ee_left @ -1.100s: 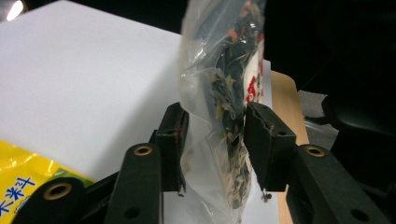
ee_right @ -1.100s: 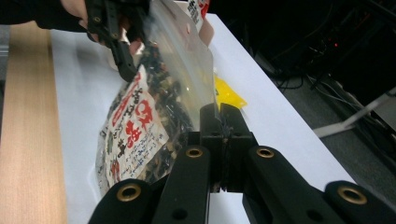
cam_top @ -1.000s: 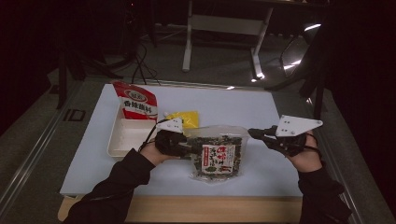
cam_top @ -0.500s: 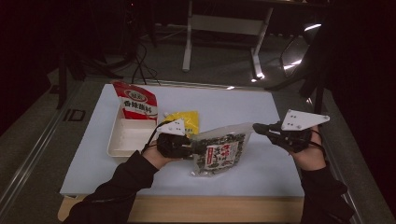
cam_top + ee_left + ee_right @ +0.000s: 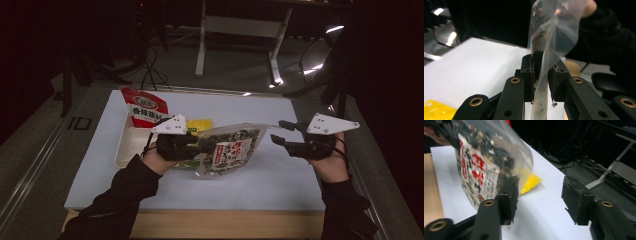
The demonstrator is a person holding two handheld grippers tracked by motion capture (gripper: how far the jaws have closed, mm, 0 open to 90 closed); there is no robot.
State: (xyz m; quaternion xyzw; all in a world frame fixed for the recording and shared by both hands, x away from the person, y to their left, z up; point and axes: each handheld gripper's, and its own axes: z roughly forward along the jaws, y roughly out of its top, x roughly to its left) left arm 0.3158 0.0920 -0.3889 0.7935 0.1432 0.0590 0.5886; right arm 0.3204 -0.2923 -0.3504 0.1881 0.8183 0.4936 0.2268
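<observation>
clear seaweed bag (image 5: 231,149) pinched by its film edge between the fingers (image 5: 528,75) of the left gripper (image 5: 200,146), lifted off the table (image 5: 280,175) and hanging out sideways toward the right gripper (image 5: 276,134). right gripper's fingers (image 5: 507,195) parted to a middling gap, just opened, nothing pressed between them; bag corner just beside the nearer finger, loose. looks light: thin crackly film, dry flakes inside, sagging and twisting under own weight. probably slippery on the smooth plastic, so best held on the flat sealed margin, not the bulging middle where contents would crush. likely to swing if carried by one corner; second hold on the far edge, nearest the right fingers, would steady it. yellow packet (image 5: 199,124) and white tray (image 5: 125,150) behind the left fingers, apart from the bag.
</observation>
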